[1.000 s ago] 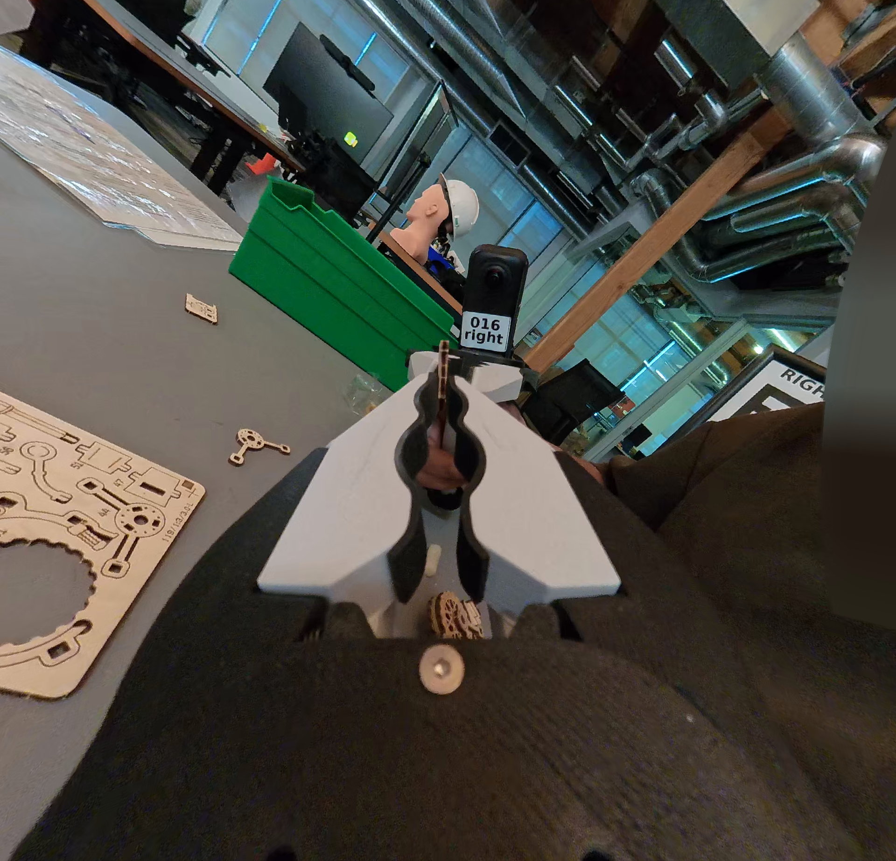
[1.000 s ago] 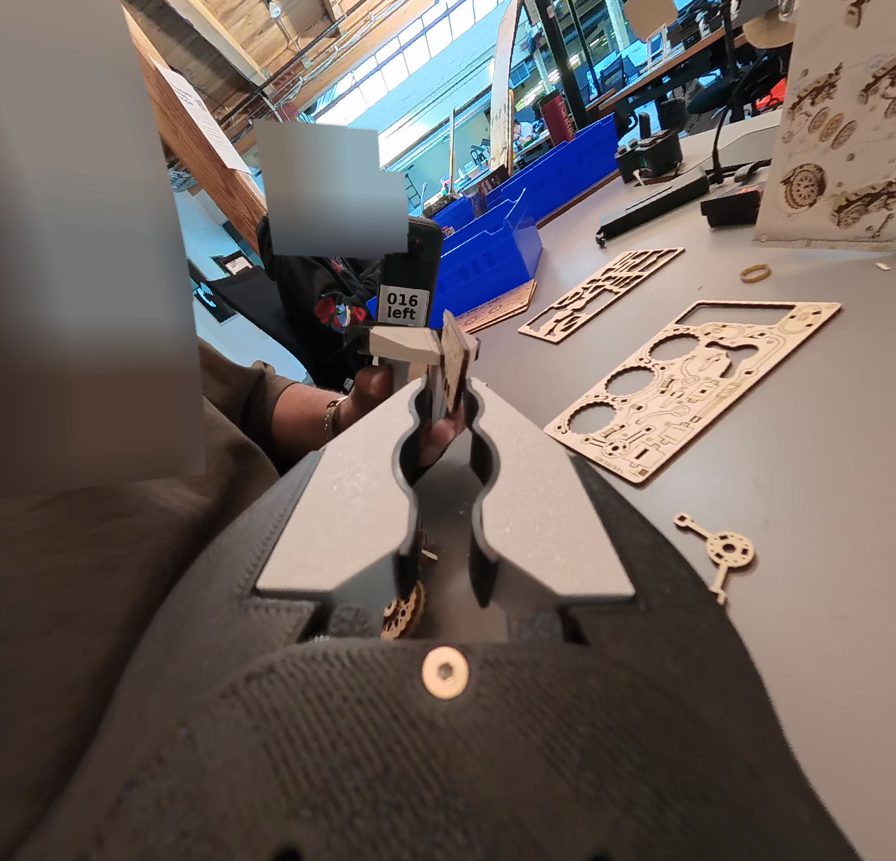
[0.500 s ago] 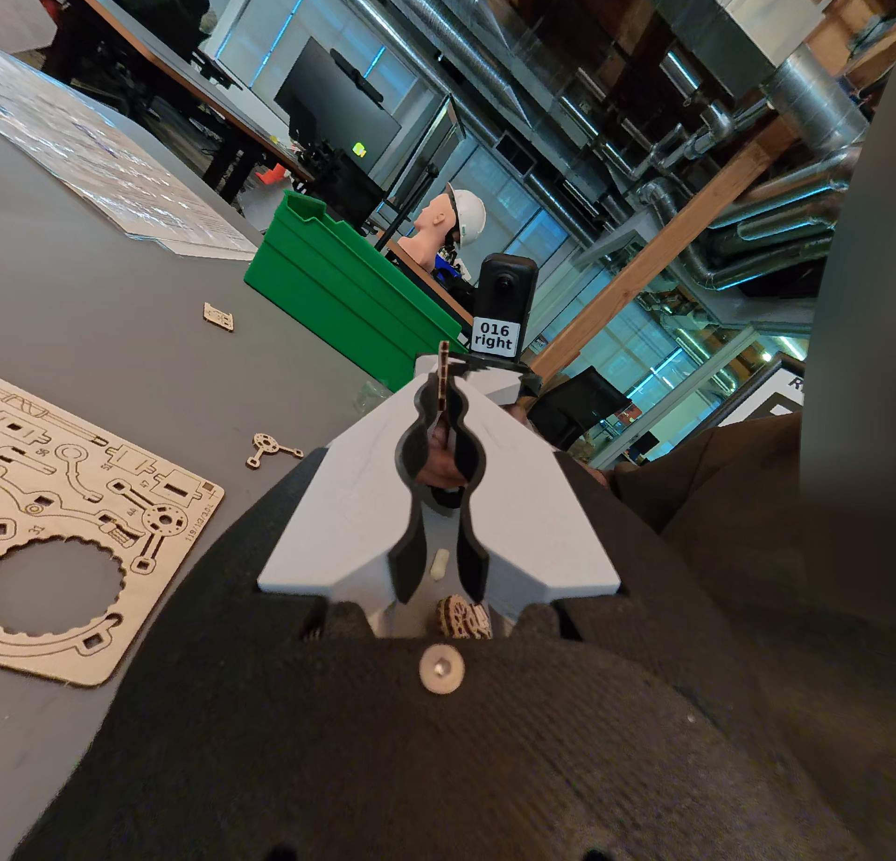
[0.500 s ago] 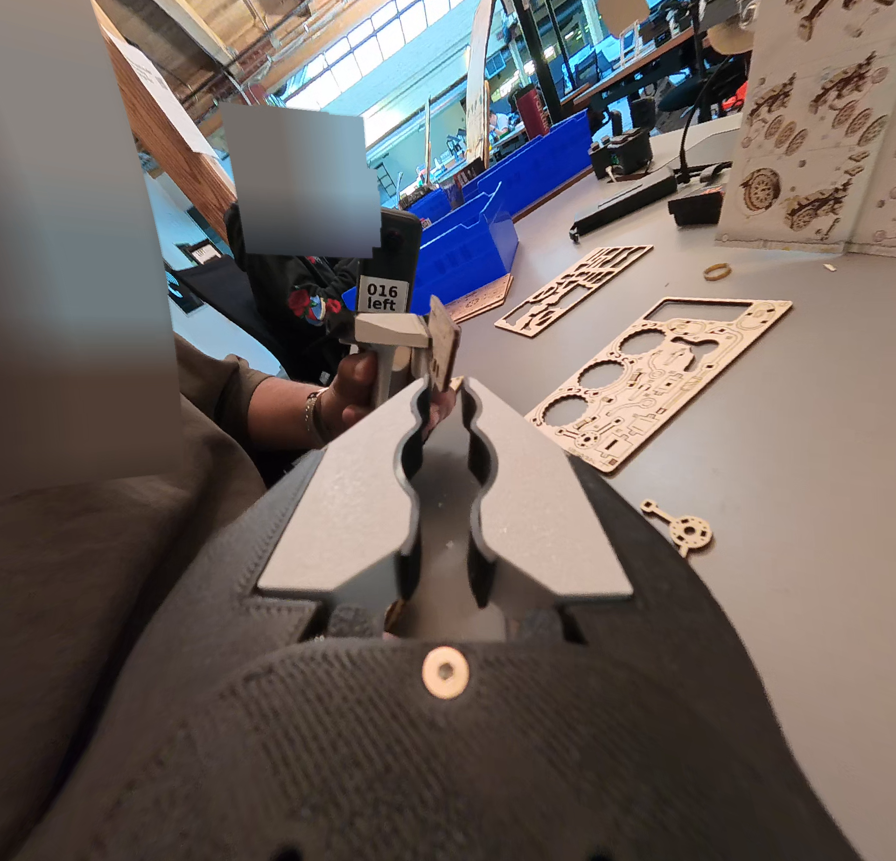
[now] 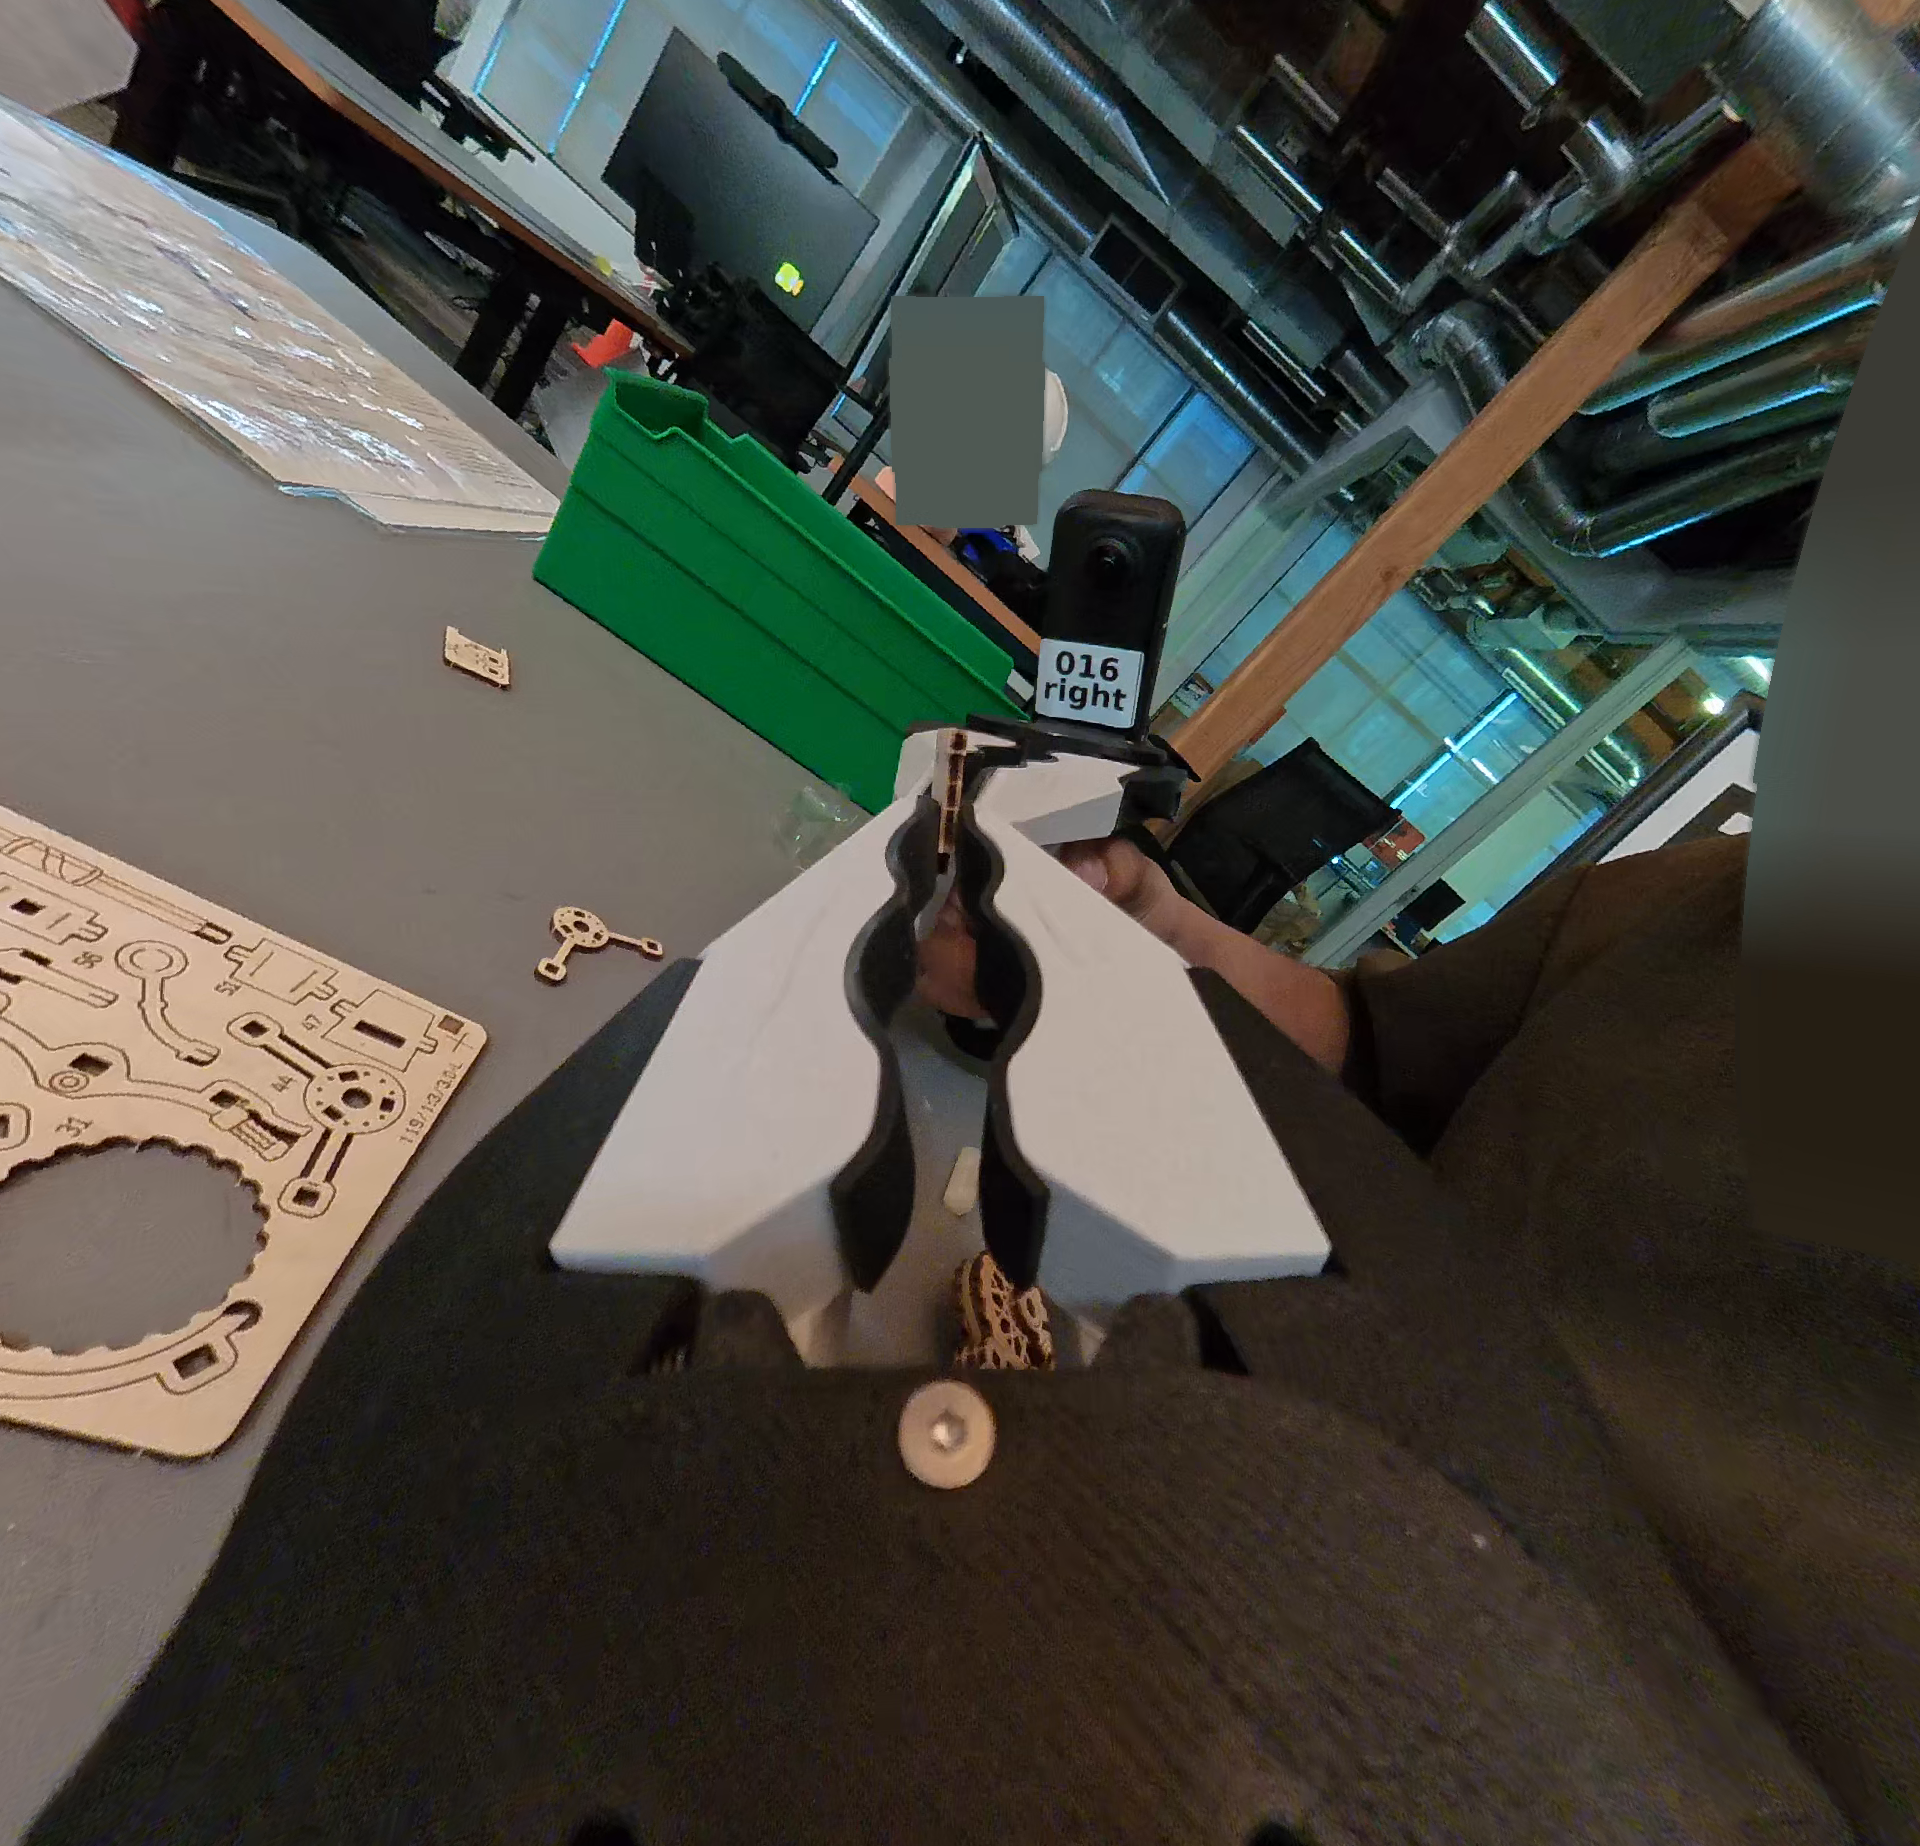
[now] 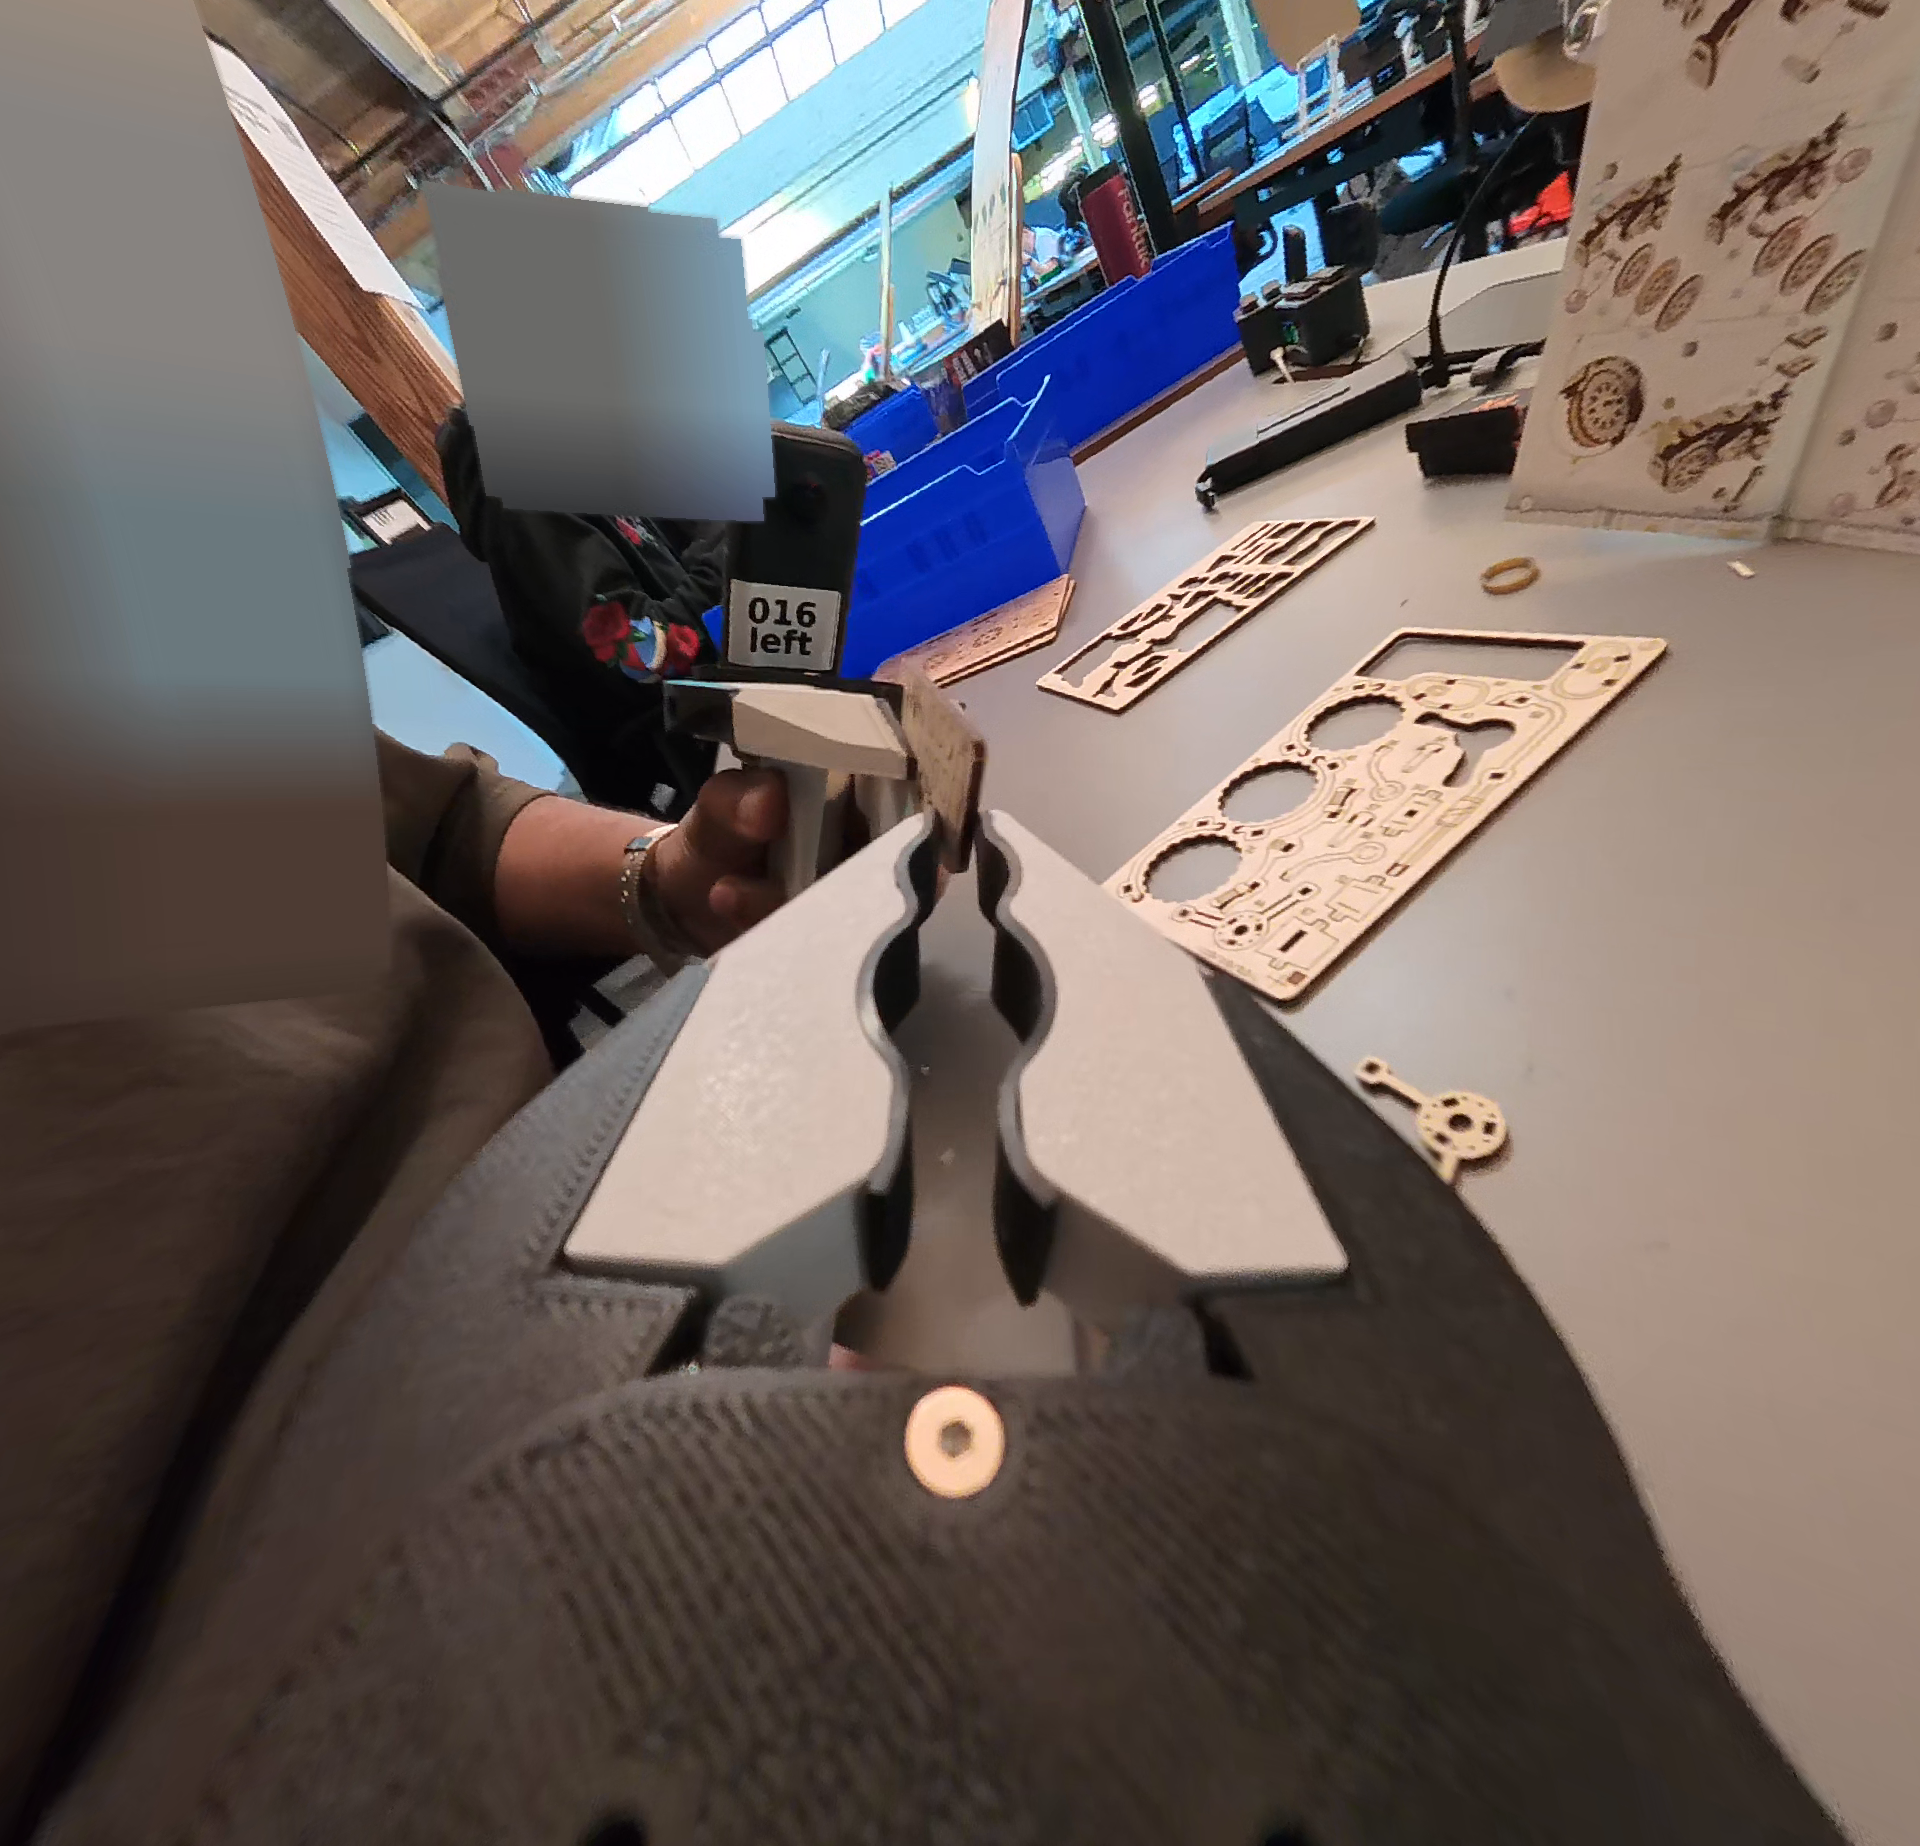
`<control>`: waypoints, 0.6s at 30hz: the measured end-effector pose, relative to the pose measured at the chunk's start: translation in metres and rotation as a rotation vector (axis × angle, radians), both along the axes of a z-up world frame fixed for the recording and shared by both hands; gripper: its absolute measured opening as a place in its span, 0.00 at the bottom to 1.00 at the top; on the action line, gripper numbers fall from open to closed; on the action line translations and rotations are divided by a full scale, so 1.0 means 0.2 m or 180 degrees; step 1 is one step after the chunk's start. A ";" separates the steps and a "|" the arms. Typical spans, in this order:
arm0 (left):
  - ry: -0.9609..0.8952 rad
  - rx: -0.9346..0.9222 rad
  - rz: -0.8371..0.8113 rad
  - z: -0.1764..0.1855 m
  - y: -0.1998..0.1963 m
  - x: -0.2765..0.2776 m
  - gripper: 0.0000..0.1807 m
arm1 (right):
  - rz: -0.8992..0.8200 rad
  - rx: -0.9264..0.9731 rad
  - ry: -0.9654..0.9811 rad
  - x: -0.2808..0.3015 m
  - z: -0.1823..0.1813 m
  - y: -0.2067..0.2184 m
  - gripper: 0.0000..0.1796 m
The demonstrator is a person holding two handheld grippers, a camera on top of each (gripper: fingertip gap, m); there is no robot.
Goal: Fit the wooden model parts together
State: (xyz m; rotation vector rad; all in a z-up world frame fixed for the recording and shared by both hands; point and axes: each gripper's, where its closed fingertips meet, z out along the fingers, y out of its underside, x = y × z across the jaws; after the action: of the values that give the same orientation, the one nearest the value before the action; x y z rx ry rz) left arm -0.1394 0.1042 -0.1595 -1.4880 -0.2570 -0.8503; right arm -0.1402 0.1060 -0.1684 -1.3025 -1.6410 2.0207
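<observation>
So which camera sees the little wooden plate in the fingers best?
The right wrist view: the wooden plate shows its flat, dotted face there, held at the left gripper tips. The left wrist view shows only its thin edge.

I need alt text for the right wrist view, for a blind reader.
The right gripper and left gripper meet at a small wooden plate held above a grey table. Cut wooden sheets and a loose lever part lie there.
</observation>
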 end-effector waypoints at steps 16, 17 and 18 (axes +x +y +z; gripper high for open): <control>-0.0077 -0.0109 0.0027 -0.02 0.02 -0.01 0.00 | -0.0105 -0.0149 0.0076 -0.03 0.04 0.07 0.07; -0.0109 -0.0077 0.0071 -0.01 0.02 -0.03 0.00 | -0.0156 -0.0258 0.0071 -0.03 0.05 0.09 0.07; -0.0128 -0.0036 0.0101 -0.01 0.01 -0.05 0.00 | -0.0193 -0.0359 0.0043 -0.04 0.05 0.11 0.07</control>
State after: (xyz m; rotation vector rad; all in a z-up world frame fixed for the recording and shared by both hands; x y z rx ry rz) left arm -0.1488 0.1068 -0.1612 -1.4749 -0.3152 -0.8552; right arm -0.1476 0.1283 -0.1588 -1.3553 -1.4823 2.1085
